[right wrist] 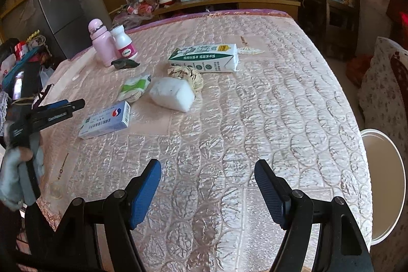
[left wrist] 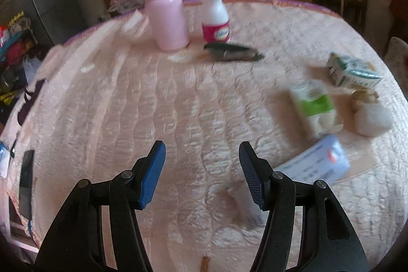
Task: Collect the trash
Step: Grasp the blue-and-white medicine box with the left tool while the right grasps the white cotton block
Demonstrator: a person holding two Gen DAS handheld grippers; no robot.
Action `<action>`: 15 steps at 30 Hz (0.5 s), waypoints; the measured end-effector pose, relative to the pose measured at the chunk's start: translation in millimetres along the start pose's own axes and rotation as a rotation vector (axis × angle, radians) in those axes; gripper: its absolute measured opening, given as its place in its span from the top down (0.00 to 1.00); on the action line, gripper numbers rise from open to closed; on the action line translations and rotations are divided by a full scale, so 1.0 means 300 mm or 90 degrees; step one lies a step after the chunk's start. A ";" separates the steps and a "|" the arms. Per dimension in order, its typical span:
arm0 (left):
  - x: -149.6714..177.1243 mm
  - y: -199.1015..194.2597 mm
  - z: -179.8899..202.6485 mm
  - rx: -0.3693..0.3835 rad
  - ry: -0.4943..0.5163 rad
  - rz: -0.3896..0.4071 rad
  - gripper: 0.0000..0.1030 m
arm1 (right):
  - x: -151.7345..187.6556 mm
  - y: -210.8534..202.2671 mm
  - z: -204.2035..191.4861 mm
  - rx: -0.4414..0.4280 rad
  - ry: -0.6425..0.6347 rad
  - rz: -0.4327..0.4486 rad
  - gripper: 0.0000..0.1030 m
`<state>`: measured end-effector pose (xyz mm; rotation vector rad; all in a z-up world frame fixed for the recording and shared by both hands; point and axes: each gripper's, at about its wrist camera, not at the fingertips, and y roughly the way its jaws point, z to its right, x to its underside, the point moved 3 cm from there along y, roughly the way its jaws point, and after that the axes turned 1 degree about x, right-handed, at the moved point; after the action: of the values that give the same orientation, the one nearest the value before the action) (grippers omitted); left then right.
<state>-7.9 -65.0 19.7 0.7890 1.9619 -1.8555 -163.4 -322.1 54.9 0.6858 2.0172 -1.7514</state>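
- Evidently at the start of collecting: nothing gripped yet, trash scattered over the pink quilted table cover [right wrist: 255,119].
- Left gripper [left wrist: 201,170]: jaws spread wide, nothing between the blue pads, held low over bare cloth near the table's near edge; seen from the right wrist view as a dark tool [right wrist: 48,114] coming in from the left, held in a gloved hand [right wrist: 17,177].
- Right gripper [right wrist: 207,185]: likewise wide open and empty, over bare cloth, well apart from the clutter.
- Closest to the left gripper: a blue-and-white medicine box [right wrist: 105,120], lying flat, rigid-looking, just right of the left jaws in the left wrist view [left wrist: 316,165].
- Beyond it, a crumpled green-and-white wrapper [right wrist: 134,88], soft and flattened, beside a white foam-like block [right wrist: 173,93] touching a balled straw-coloured wad [right wrist: 187,77].
- Farther back, a green-and-white carton [right wrist: 206,59] on its side, one end pinched open.
- Near the far left corner, a dark crumpled scrap [right wrist: 125,64] lying just in front of a pink flask [right wrist: 100,46] and a white pill bottle [right wrist: 125,45], both upright; probably not trash, though a judgement only.
- A white round bin [right wrist: 387,182] beside the table's right edge, likely the drop point.
- Next move, by judgement: swing the left jaws right over the medicine box, straddling its narrow sides, then close.
- Left wrist view blurred; fine detail there uncertain.
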 end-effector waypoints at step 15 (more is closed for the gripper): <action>0.139 -0.185 0.195 0.252 0.015 -0.044 0.43 | -0.010 0.049 -0.001 -0.016 0.011 -0.017 0.29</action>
<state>-81.8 -115.6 34.1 0.8607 1.6728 -2.3255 -152.4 -320.6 44.8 0.6719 2.0648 -1.7384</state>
